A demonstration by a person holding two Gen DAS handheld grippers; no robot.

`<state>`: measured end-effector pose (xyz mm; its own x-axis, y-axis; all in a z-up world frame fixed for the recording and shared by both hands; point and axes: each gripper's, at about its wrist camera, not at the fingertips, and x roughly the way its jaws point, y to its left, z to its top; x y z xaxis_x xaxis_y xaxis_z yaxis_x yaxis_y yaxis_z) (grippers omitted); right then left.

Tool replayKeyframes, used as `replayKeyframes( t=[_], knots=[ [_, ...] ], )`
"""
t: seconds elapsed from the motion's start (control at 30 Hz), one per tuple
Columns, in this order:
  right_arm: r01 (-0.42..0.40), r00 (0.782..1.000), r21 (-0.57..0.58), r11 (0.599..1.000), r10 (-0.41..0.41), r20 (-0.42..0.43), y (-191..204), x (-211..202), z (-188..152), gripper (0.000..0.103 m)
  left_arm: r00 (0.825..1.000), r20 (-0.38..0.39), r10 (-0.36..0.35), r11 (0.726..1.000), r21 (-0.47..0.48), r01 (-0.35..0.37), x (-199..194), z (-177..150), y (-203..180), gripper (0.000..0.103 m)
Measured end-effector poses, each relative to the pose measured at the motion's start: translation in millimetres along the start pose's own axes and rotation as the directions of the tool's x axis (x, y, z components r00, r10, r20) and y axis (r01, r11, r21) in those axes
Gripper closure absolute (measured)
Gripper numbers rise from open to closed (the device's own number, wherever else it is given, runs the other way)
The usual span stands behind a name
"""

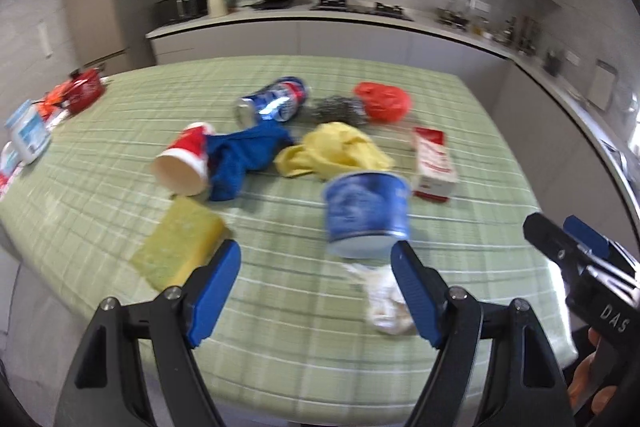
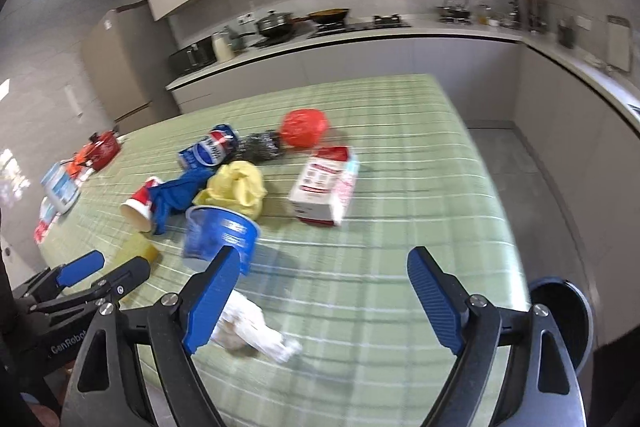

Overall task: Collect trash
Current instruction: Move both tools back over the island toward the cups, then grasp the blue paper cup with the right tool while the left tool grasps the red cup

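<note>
So we're hovering over the table (image 1: 460,95) with its green checked cloth, and there's junk all over it. Starting far left: a white tub (image 1: 28,135) and a red pack (image 1: 82,91) at the edge. Moving right, a yellow sponge (image 1: 176,247) sits near us, just beside our left gripper (image 1: 316,287), whose jaws are spread wide with nothing between them. Behind the sponge a red paper cup (image 1: 184,163) lies on its side, touching a blue cloth (image 1: 244,155). Further back there's a crushed blue can (image 1: 276,101), also tipped over, with a steel scourer (image 1: 336,109) right next to it.

Middle of the pile: a yellow glove (image 1: 336,149), and in front of it a blue bowl-shaped cup (image 1: 368,215), a bit blurry. A crumpled white tissue (image 1: 386,301) lies nearest us, partly behind the left gripper's right finger.

Off to the right, a red plastic bag (image 1: 384,101) sits at the far side and a red-and-white carton (image 1: 434,163) lies flat nearer in. Our right gripper (image 2: 320,303) is wide open too, holding nothing, above the tissue and the near edge. Past the table's right corner, down low, there's a dark round bin (image 2: 568,311) with a blue rim.
</note>
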<state>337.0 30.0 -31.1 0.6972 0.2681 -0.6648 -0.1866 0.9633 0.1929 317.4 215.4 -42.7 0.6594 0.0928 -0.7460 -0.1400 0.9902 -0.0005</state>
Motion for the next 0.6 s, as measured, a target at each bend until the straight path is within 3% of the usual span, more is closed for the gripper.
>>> replayKeyframes(
  t=[0.1, 0.3, 0.47, 0.6],
  knots=[
    [-0.040, 0.999, -0.012, 0.999, 0.040, -0.017, 14, 15, 3, 0.015, 0.999, -0.007, 0.039, 0.999, -0.013, -0.039, 5, 1, 16, 0.024],
    [-0.077, 0.995, -0.035, 0.996, 0.074, -0.070, 46, 44, 5, 0.010, 0.999, -0.008, 0.047, 0.998, -0.042, -0.047, 11, 7, 49, 0.024],
    [-0.057, 0.992, -0.016, 0.998, 0.055, -0.114, 72, 76, 5, 0.009, 1.000, 0.002, 0.012, 1.000, 0.002, -0.012, 28, 22, 73, 0.024],
    [0.014, 0.989, 0.026, 1.000, -0.010, -0.150, 91, 107, 4, 0.009, 1.000, 0.001, -0.028, 0.999, 0.043, 0.028, 45, 41, 99, 0.024]
  ],
)
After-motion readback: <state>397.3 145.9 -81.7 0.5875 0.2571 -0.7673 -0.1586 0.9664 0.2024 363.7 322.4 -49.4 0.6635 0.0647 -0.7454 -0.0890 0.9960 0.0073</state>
